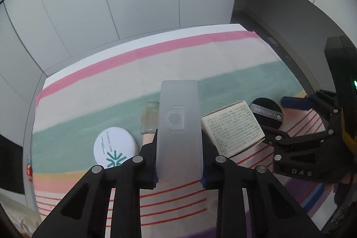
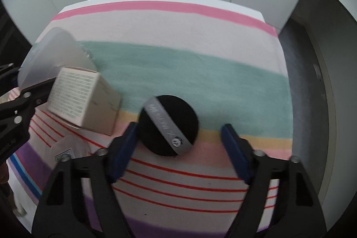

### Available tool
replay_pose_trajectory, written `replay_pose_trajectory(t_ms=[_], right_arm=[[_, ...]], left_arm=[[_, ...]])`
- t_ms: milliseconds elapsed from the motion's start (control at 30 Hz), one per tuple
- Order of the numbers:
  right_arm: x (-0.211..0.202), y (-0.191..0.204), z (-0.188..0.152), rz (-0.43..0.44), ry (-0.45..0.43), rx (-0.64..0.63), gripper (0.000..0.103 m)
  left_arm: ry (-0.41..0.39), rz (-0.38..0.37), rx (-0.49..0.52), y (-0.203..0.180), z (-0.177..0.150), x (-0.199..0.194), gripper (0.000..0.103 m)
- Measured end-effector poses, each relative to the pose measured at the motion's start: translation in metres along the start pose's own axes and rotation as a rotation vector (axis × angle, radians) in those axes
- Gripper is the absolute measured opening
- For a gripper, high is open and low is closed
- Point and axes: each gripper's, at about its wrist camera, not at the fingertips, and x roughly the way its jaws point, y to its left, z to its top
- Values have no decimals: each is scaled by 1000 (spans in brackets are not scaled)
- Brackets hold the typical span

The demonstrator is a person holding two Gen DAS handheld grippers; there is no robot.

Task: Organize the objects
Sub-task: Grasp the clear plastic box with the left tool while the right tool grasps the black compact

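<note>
Left gripper (image 1: 179, 171) clamps a frosted translucent plastic case (image 1: 179, 126) upright above the striped pastel cloth (image 1: 200, 64); right gripper (image 2: 178, 148) stands half open around a black round powder puff with grey band (image 2: 168, 125), pads apart from it; just left of the puff, a beige printed carton (image 2: 84, 97).

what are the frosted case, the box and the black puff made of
Frosted case: looks like translucent matte plastic, with cloudy see-through walls and a moulded emblem. Box: thin cardboard, going by its flat printed faces and crisp folded edges. Black puff: probably soft fabric or velour, dull with no shine, with a grey woven-looking band across it.
</note>
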Motion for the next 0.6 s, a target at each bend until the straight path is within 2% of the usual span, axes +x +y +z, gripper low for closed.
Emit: replay_pose_trajectory(t_ms=[100, 267, 600], right_arm=[[-3, 8, 1, 12, -12, -43, 52], [-14, 9, 0, 24, -10, -15, 52], [-78, 7, -5, 27, -43, 20, 52]], left_arm=[[13, -29, -43, 4, -3, -6, 27], [26, -14, -88, 7, -7, -20, 27], [15, 22, -142, 7, -11, -76, 27]])
